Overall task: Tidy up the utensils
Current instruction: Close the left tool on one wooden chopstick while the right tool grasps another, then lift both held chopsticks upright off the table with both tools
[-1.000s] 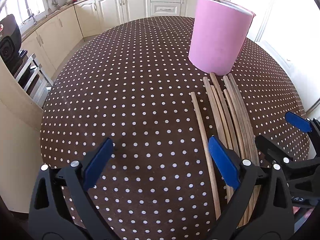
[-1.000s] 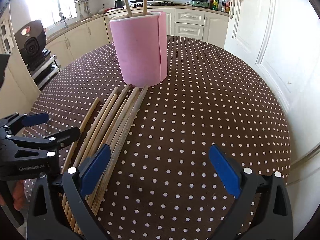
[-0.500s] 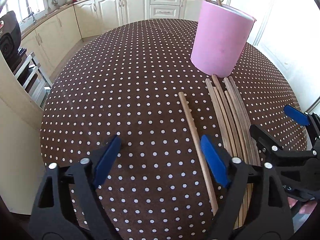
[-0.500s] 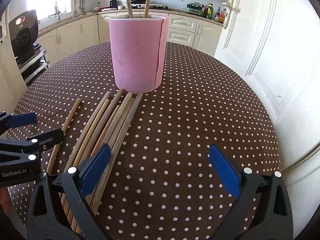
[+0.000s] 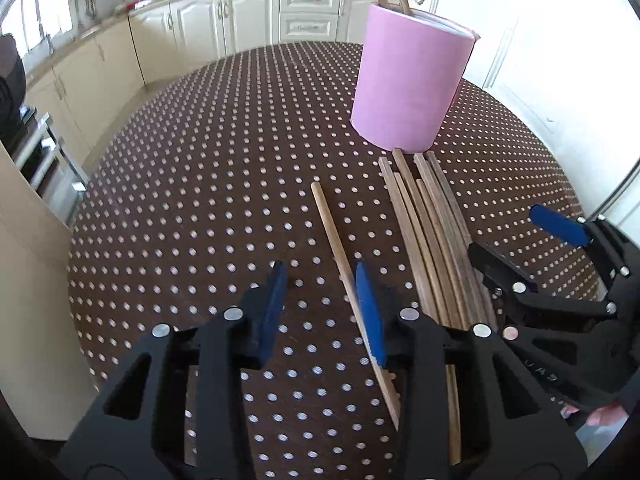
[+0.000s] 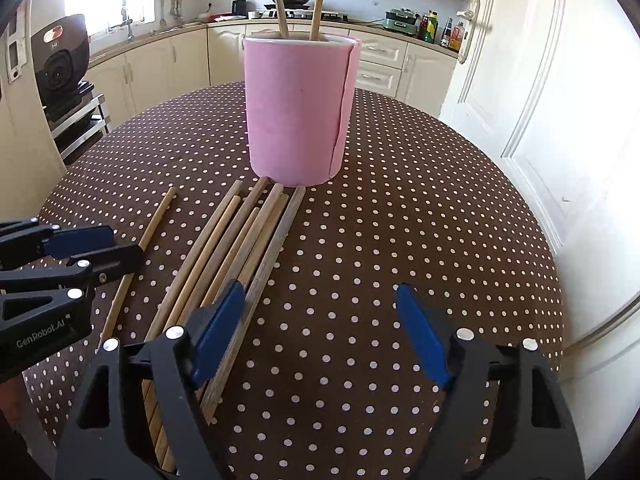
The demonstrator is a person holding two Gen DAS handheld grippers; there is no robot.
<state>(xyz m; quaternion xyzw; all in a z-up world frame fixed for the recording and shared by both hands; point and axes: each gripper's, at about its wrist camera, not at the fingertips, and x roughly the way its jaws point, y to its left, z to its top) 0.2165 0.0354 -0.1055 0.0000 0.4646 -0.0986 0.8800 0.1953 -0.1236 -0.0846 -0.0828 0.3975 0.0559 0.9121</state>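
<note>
L gripper [image 5: 322, 312] has just been closing; its jaws are partway shut around 1 lone stick [image 5: 340, 256], not pinching yet. R gripper [image 6: 320, 332] has been closing too, still wide, holding nothing, its left pad by the stick pile [image 6: 240, 240]. 2 sticks stand in the pink cup [image 6: 298, 108]. About 8 lie on the table [image 6: 400, 220], so mostly undone.

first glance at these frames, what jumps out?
A tall pink cup stands on the far side of the brown dotted table, two chopsticks poking out of it. A row of loose chopsticks lies in front of it, one single chopstick off to their left. The left gripper sits at that stray one, the right gripper beside the row.
</note>
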